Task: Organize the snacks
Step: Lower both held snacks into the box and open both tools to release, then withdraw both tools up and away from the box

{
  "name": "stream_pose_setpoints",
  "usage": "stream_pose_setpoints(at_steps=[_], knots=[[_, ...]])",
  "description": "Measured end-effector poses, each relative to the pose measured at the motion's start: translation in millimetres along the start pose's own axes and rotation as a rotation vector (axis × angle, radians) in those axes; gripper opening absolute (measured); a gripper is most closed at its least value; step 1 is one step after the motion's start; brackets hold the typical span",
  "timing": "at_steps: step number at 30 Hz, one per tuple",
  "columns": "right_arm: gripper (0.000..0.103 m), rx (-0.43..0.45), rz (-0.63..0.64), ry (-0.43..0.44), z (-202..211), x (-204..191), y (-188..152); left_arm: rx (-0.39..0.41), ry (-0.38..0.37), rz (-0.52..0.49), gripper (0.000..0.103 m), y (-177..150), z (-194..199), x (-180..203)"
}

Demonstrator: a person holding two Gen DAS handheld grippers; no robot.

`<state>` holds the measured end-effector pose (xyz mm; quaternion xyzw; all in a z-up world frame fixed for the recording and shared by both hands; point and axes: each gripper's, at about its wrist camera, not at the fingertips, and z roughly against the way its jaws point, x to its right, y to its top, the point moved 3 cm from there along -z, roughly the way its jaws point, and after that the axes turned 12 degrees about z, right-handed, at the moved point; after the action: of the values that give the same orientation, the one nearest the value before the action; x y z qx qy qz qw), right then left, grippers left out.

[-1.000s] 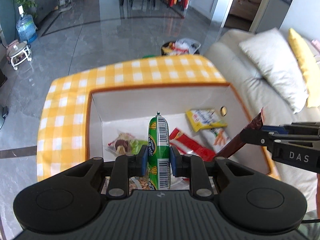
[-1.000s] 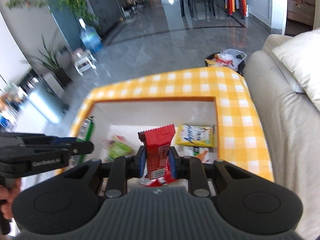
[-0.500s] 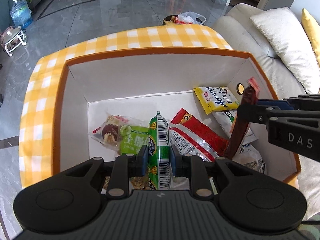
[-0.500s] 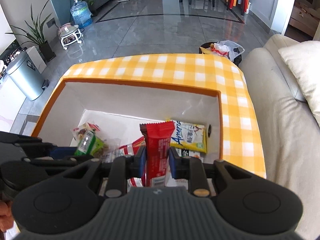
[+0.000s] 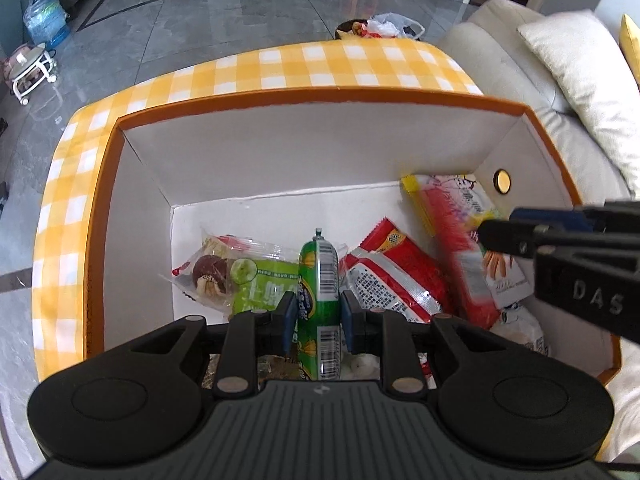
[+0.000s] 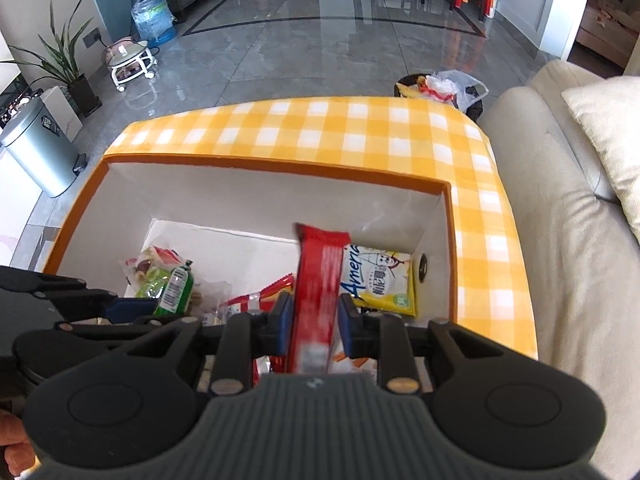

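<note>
Over the orange box, my left gripper pinches a green sausage stick; my right gripper, fingers slightly parted, frames a blurred red wrapper.

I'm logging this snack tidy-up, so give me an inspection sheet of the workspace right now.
Surface: yellow-and-white checked tablecloth under the box.
Job's things: white cardboard box with orange rim; green sausage-shaped snack tube; red snack bar wrapper, blurred; inside lie a yellow snack packet, a red-and-silver packet and a clear-green pastry bag.
Clutter: nothing seen.
Grippers: left gripper shut on the tube; right gripper, jaws apart from the wrapper.
Cables: nothing seen.
Surroundings: beige sofa, grey tiled floor, silver pedal bin.
</note>
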<state>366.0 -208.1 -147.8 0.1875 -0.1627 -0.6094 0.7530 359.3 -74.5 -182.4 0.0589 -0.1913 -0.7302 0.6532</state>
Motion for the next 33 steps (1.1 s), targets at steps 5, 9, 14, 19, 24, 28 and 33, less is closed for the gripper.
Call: stream_pose_setpoints(at_steps=[5,9,14,19,24,28,33], knots=[[0.028,-0.012,-0.011,-0.002,-3,1,-5,0.037,0.009,-0.015,0.058,3,6,1],[0.037,-0.013,-0.007,-0.004,-2,0,-5,0.087,0.015,0.012,0.076,6,15,-3],[0.050,-0.007,-0.014,-0.011,5,0,-4,0.145,0.019,0.057,0.076,11,35,-10],[0.067,0.046,-0.010,-0.018,32,-1,0,0.236,0.031,0.039,0.075,12,74,-10],[0.079,0.160,0.007,-0.037,86,-4,4,0.359,0.055,0.037,0.075,6,129,-8],[0.084,0.267,0.002,-0.040,139,-8,-4,0.455,0.092,-0.018,0.076,-11,179,2],[0.091,0.383,-0.017,-0.052,199,-14,-27,0.536,0.104,-0.067,0.085,-42,231,15]])
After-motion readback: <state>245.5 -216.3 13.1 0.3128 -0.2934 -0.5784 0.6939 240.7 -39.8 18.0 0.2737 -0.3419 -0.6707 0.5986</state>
